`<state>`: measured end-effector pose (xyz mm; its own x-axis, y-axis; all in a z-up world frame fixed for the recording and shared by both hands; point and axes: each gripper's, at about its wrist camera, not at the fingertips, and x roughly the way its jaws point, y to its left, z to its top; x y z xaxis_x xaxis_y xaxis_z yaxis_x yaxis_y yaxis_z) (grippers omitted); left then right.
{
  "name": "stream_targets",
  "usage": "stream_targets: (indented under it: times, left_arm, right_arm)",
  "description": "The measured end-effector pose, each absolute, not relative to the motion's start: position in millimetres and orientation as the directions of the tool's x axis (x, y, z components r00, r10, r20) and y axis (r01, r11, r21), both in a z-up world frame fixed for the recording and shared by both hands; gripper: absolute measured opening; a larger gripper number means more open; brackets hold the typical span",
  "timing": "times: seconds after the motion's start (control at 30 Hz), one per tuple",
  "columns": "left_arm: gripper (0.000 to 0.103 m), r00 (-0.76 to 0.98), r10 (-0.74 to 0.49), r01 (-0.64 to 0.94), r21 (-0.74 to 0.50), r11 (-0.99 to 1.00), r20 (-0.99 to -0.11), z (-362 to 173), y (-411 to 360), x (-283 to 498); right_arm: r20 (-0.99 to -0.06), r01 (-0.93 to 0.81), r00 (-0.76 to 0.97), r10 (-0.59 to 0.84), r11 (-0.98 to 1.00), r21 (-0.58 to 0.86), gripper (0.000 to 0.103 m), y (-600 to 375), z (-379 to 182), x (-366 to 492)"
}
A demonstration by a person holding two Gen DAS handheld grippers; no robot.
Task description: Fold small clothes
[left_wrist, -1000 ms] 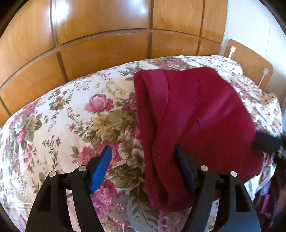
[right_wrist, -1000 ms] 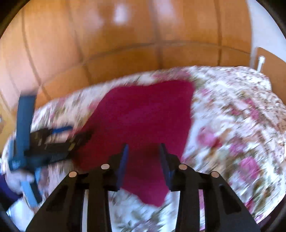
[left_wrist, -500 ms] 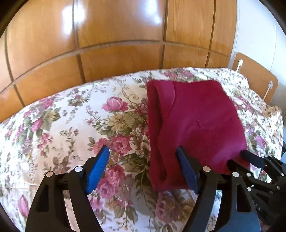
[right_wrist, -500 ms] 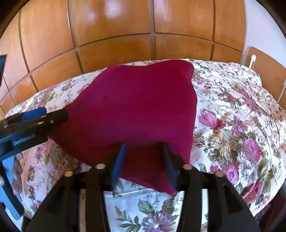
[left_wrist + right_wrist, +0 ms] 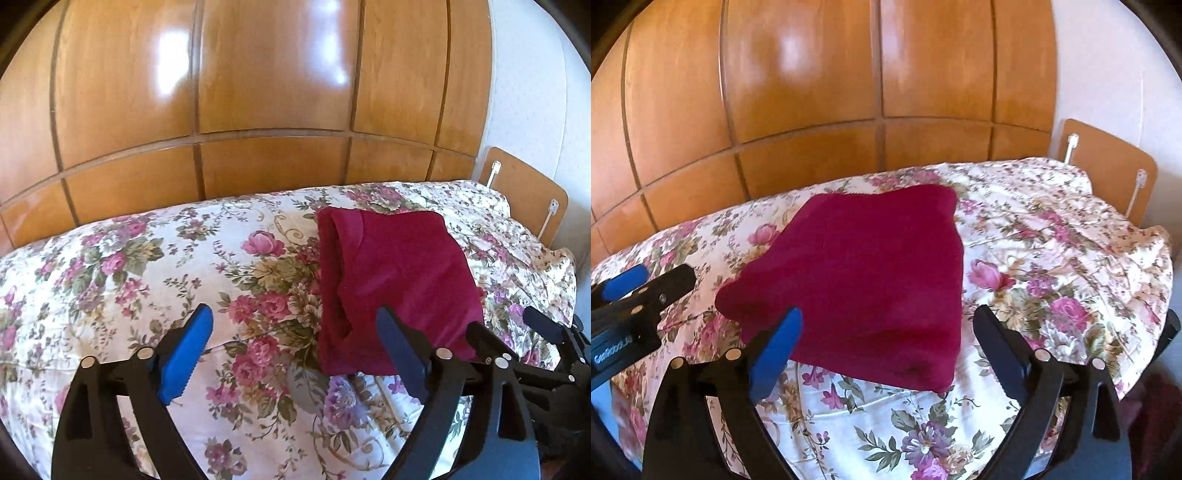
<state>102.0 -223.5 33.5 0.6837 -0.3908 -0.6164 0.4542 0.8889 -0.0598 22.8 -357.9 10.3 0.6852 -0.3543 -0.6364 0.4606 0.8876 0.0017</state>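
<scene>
Folded crimson garment (image 5: 864,273) lying flat on the flowered bedspread (image 5: 1052,258), in front of the wooden panelled wall (image 5: 849,92). Left gripper (image 5: 291,354) and right gripper (image 5: 886,350) both with jaws opening wide — nothing between the pads, cloth just ahead of them. Best to back away from the garment low and straight, without snagging its near edge — then check the fold sits square.

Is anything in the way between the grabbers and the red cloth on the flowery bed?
Nothing visible. The red cloth lies folded on the bedspread, and the right gripper and left gripper, jaws opening and empty, have bare bedspread before them.
</scene>
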Motion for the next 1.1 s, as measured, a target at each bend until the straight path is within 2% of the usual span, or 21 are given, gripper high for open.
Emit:
stream_targets:
  times: [0.37,1.1]
  left_arm:
    - [0.092,0.713,-0.371,0.426,-0.053,0.903,-0.595,36.9,-205.5,88.0]
    - [0.092,0.733,-0.363,0.43,-0.021,0.902,-0.575,44.8,-206.4,78.5]
  right_arm:
    - [-0.65,0.531,0.643,-0.404,0.848,-0.001,0.099,-347.1,5.8,14.8]
    - [-0.625,0.525,0.669,-0.403,0.851,0.013,0.1,-345.1,13.1,10.2]
